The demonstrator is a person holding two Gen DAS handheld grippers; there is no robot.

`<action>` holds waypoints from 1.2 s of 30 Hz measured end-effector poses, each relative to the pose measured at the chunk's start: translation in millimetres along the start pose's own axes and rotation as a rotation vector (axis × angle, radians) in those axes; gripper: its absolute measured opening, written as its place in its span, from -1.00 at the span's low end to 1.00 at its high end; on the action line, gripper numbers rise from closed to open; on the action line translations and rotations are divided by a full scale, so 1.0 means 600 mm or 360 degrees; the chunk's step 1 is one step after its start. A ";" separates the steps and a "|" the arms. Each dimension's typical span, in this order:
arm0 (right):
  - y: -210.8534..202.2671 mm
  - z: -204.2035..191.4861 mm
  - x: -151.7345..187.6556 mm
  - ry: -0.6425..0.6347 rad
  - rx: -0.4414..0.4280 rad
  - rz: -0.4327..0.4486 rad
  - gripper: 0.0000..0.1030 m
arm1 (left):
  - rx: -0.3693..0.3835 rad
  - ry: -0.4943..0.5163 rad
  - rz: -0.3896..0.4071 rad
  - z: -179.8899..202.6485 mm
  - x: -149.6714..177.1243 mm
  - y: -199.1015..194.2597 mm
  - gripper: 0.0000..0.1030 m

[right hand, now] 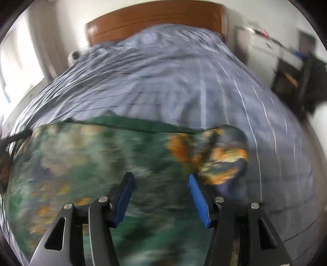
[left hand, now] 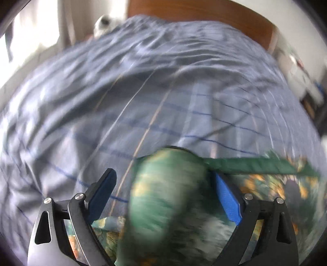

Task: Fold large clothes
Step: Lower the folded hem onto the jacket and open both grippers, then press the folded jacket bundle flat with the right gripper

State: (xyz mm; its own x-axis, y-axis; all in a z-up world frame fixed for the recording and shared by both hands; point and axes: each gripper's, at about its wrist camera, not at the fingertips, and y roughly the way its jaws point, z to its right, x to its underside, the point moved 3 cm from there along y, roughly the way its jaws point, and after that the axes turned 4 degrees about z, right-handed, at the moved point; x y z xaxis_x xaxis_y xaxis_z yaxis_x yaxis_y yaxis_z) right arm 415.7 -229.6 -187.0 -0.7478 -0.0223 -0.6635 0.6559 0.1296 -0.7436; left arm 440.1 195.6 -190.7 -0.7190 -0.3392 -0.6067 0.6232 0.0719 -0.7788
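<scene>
Both frames blurred; no writing legible. Left gripper [left hand: 163, 180] wide apart around a green garment [left hand: 163, 204] fold. Right gripper [right hand: 161, 182] wide apart, gripping nothing, over garment [right hand: 81, 163] on bed [right hand: 163, 71].

bedroom | bed with checked duvet [right hand: 163, 67] | wooden headboard [right hand: 155, 18]

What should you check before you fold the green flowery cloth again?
1. Left gripper open: ok, jaws wide apart.
2. Right gripper open: ok, jaws apart.
3. Cloth on the bed: ok, it lies on the blue cover.
4. Cloth between the left fingers, ready to pinch: ok, a green bunch sits there, not yet clamped.
5. Cloth flat: not ok, one end is bunched up.
6. Exact edges and corners: cannot tell, both views are blurred.
</scene>
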 end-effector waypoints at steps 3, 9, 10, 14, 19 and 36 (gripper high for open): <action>0.010 0.059 0.005 0.0293 -0.0066 0.0041 0.10 | 0.0106 -0.0165 -0.0041 -0.028 0.010 0.016 0.86; -0.042 0.076 -0.007 0.0320 -0.0003 0.0169 0.10 | 0.0142 0.0020 0.0031 0.011 -0.001 -0.049 0.81; -0.060 0.074 -0.005 0.0283 0.0010 0.0202 0.10 | 0.0180 0.0082 0.0067 0.026 0.000 -0.075 0.81; -0.142 0.060 0.018 0.0138 0.0014 0.0305 0.10 | 0.0439 0.0370 0.0155 0.128 0.026 -0.188 0.89; -0.224 0.041 0.071 0.0155 -0.0095 0.0347 0.11 | 0.0618 0.0679 0.0092 0.278 0.068 -0.221 0.92; -0.368 0.010 0.232 0.0180 -0.0195 0.0343 0.12 | 0.0389 0.1115 0.0056 0.316 0.259 -0.234 0.88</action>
State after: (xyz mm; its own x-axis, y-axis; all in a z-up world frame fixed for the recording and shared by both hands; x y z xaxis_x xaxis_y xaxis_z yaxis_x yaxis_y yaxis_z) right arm 167.1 -267.3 -115.8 -0.6035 0.1287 -0.7869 0.7890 0.2386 -0.5662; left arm 299.3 -45.1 -145.0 -0.6742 0.3434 -0.6538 0.6414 -0.1666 -0.7489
